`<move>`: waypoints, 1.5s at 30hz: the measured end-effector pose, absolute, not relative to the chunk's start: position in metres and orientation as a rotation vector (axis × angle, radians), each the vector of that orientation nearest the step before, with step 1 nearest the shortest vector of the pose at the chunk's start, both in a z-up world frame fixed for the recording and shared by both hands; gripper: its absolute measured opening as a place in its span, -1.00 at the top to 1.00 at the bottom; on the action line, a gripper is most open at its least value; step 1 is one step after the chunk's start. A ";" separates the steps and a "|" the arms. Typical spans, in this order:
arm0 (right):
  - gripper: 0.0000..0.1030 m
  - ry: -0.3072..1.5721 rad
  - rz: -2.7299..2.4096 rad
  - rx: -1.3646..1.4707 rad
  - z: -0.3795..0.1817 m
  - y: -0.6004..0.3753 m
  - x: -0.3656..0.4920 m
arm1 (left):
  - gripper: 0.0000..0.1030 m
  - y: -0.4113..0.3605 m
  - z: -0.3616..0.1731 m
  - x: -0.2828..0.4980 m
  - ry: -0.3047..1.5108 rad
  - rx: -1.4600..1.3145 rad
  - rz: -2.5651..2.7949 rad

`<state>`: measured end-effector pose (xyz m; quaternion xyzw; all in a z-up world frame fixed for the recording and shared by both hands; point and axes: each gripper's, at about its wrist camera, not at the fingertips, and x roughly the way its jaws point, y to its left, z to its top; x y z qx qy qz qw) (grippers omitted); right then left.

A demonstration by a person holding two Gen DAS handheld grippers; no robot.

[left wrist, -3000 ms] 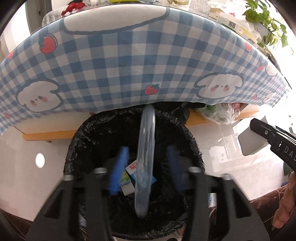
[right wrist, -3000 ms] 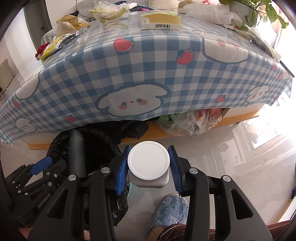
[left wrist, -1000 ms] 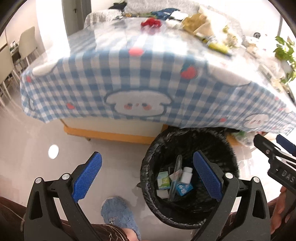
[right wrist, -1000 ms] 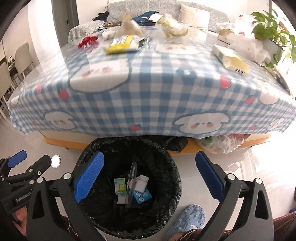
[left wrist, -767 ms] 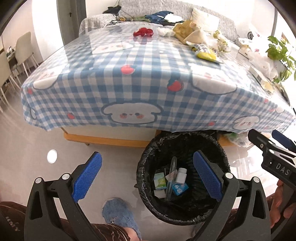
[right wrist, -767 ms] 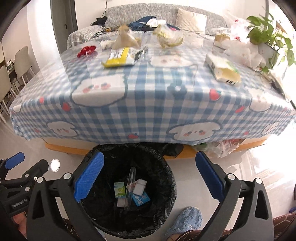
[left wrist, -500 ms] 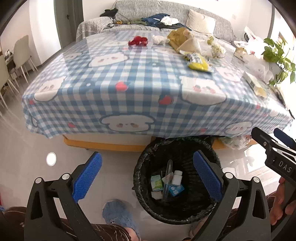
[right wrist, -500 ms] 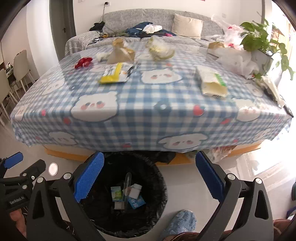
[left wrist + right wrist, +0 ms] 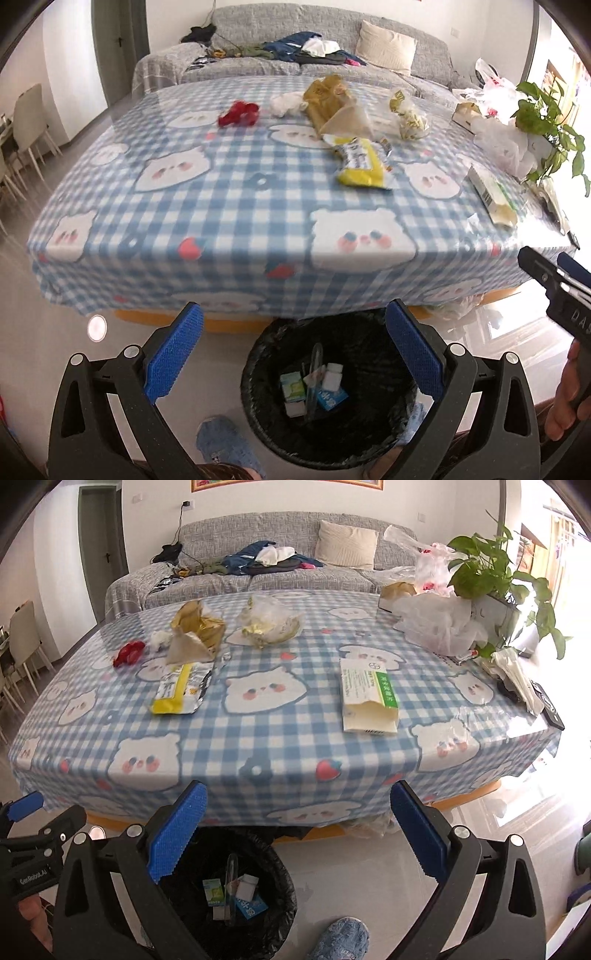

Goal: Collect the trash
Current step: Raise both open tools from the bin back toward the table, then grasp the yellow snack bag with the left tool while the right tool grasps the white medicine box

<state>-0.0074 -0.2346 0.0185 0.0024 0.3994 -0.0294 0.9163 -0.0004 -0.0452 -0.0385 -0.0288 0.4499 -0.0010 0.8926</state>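
Left wrist view: your left tool point(image 9: 293, 356) is hanging spread wide and empty above the lined trash bin point(image 9: 255, 391) at 6 o'clock, below the checkered bench point(image 9: 240, 206); a yellow wrapper point(image 9: 362, 164) is lying at 1 o'clock.

Right wrist view: your right tool point(image 9: 295, 836) is gaping empty too. The bench's near edge is overhanging the bin point(image 9: 284, 893) at 7 o'clock. Only here is a white-green box point(image 9: 367, 696) showing flat, amid open cloth.

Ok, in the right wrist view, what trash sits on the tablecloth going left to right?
Red wrapper → yellow snack bag → clear crumpled bag → white-and-green box → white plastic bags.
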 end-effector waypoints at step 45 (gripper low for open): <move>-0.60 1.036 -0.172 0.049 -0.031 -0.319 0.189 | -0.44 -0.120 -0.065 0.219 1.068 -0.003 -0.001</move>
